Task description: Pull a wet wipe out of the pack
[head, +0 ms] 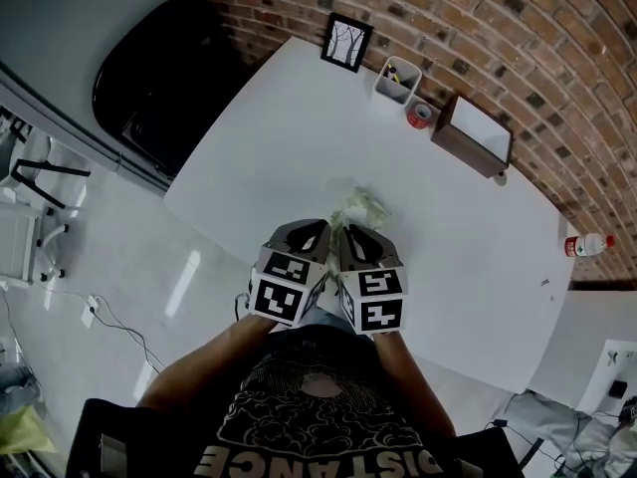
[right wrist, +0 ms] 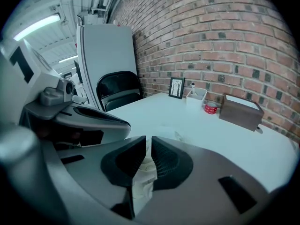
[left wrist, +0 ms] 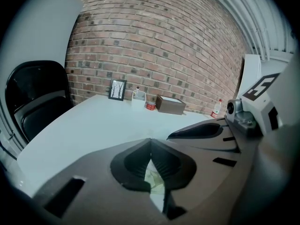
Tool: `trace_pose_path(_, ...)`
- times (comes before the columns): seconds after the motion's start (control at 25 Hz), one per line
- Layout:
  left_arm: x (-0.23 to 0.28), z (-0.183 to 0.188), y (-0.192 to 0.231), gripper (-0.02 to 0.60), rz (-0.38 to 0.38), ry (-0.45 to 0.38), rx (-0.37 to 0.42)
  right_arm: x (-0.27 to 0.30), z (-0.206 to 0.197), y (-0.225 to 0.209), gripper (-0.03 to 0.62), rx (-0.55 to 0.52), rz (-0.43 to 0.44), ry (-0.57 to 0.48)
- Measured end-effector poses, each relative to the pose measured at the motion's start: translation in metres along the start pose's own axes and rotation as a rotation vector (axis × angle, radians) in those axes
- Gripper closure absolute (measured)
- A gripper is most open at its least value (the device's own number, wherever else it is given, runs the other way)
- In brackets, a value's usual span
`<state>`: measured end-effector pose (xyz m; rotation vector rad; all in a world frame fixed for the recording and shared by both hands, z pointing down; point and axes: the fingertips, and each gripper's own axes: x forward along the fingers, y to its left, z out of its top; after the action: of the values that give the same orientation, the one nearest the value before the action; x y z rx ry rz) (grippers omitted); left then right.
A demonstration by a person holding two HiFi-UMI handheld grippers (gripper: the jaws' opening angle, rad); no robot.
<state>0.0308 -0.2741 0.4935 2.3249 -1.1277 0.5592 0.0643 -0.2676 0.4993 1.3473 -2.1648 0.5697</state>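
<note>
The wet wipe pack, pale green and crinkled, lies on the white table close to its near edge. Both grippers sit side by side right behind it, their tips at the pack. My left gripper has its jaws closed together, and pale green pack material shows in the slit between them. My right gripper is shut with only a thin gap, and a white crumpled wet wipe is pinched between its jaws. Most of the pack is hidden by the gripper bodies.
Along the brick wall at the table's far side stand a small framed picture, a white holder, a red can and a brown box. A bottle stands far right. A black chair is left.
</note>
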Motion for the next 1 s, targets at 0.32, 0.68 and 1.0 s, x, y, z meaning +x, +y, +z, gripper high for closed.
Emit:
trace_pose_path(0.32,0.01,0.001,0.004,0.569,-0.005,0.013,-0.01,0.01,-0.005,-0.002,0.549,0.012,0.015,0.035)
trace_pose_path(0.68,0.012,0.0,0.009,0.569,0.002,0.019,-0.022,0.019,-0.014,-0.002,0.531,-0.002,0.02,0.096)
trace_pose_path(1.0,0.013,-0.002,0.008,0.569,-0.007,0.018,-0.02,0.019,-0.016,-0.002,0.572,0.008,0.02,0.099)
